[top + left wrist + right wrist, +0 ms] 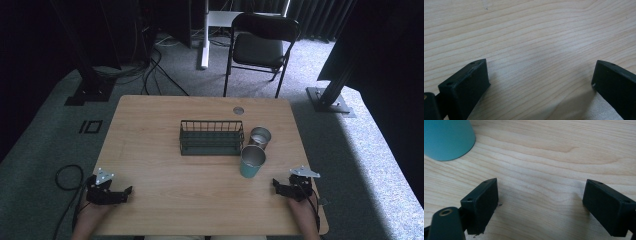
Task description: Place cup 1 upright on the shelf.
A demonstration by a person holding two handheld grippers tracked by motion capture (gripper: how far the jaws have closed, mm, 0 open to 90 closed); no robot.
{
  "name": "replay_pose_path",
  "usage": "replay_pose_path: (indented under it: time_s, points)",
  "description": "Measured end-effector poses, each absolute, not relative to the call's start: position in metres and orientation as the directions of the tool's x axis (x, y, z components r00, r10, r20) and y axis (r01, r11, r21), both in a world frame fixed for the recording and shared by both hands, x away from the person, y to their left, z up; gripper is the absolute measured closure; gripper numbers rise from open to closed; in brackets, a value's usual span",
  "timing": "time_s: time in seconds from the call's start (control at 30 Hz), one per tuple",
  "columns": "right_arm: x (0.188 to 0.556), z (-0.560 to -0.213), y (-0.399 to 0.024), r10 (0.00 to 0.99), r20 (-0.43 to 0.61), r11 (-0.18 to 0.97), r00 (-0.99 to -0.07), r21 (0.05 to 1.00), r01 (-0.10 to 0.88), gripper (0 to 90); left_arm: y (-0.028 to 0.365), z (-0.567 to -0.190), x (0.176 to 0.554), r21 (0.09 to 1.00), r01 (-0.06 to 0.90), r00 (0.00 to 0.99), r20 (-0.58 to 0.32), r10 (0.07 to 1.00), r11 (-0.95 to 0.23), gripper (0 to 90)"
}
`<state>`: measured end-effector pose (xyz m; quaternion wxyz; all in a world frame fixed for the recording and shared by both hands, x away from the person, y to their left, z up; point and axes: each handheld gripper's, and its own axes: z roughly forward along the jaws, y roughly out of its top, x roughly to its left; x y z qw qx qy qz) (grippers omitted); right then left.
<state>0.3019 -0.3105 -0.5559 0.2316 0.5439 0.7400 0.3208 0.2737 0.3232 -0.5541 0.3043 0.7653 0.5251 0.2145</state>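
Observation:
A dark wire rack [211, 137] stands at the middle of the wooden table [165, 195]. Just right of it sit two cups: a teal cup [251, 162] in front and a silver metal cup [260, 137] behind it. My left gripper [127, 192] rests open at the table's near left edge, nothing between its fingers [471, 85]. My right gripper [275, 186] rests open at the near right, a short way in front and right of the teal cup. In the right gripper view the teal cup [447, 138] is at the upper left, apart from the gripper [540, 205].
A round grommet [238, 110] is set in the table's far edge. Beyond the table stand a black folding chair [260, 47], a white desk leg [204, 35] and black frame posts with cables on grey carpet. A cable loop [67, 175] lies left of the table.

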Motion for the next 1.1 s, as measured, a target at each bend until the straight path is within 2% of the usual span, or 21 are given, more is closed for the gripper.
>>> replay_pose_path:
  time_s: [0.57,1.1]
  points:
    - [0.302,-0.556,-0.310,0.953,0.007,0.205,-0.304,0.726,0.656,12.8,0.325,-0.554,0.273,0.692,0.664,0.382,0.012,0.924,-0.283,2.4]
    - [0.302,-0.556,-0.310,0.953,0.007,0.205,-0.304,0.726,0.657,12.8,0.303,-0.548,0.278,0.687,0.617,0.487,0.052,0.872,-0.385,2.4]
